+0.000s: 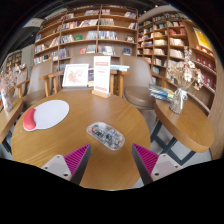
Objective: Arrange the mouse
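Observation:
A small pink-red mouse (29,120) lies on the round wooden table (70,135), touching the left edge of a white oval mouse pad (51,113). Both are well ahead and to the left of my gripper (111,165). The gripper is open and empty, its fingers (78,160) spread wide over the table's near part. A grey speckled oblong object (105,135), which I cannot identify, lies just ahead of the fingers, a little left of the midline.
Two upright sign cards (76,74) (101,74) stand at the table's far side. Chairs (138,78) ring the table. A second table (185,118) at the right holds flowers (184,72) and books (160,93). Bookshelves (90,30) line the walls.

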### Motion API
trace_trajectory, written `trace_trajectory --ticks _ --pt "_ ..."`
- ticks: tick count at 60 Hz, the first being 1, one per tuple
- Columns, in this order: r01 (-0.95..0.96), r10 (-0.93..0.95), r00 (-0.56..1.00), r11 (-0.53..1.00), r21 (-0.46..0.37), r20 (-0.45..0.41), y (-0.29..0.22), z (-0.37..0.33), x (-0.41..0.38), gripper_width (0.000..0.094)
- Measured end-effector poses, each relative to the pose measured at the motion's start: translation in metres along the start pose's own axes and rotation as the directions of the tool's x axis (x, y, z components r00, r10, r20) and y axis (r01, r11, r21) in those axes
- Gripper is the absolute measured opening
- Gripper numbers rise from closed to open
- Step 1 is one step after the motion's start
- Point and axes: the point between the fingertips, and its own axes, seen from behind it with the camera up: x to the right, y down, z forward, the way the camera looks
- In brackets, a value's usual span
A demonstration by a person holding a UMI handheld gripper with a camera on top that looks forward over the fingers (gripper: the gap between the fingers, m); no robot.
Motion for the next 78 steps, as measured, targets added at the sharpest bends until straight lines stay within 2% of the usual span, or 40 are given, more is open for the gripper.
trace_trajectory --ticks 29,42,48,52,56,59,70,75,78 --pt "-0.058 0.059 0.998 0.997 -0.044 0.004 -0.031 0.068 0.005 0.0849" --pt "-0.055 0.054 0.998 0.998 -0.031 -0.009 -0.04 0.08 0.005 0.0815" --pt "-0.053 0.053 0.999 0.998 -0.031 -0.001 -0.042 0.083 0.0 0.0714" --pt "-0.044 0.045 0.999 0.998 -0.045 0.011 -0.043 0.083 -0.004 0.0505" --pt "-0.016 0.014 1.0 0.997 -0.072 -0.021 -0.043 0.083 -0.002 0.0442" --pt "-0.037 0.036 0.999 0.996 -0.08 -0.013 -0.051 0.078 -0.009 0.0432" --pt "-0.079 0.075 0.995 0.996 0.048 0.066 -0.14 0.043 -0.08 0.0429" --pt "-0.101 0.093 0.987 0.993 0.055 0.134 -0.165 0.044 -0.137 0.0429" --pt "-0.091 0.083 0.986 0.995 0.049 0.147 -0.169 0.052 -0.166 0.0428"
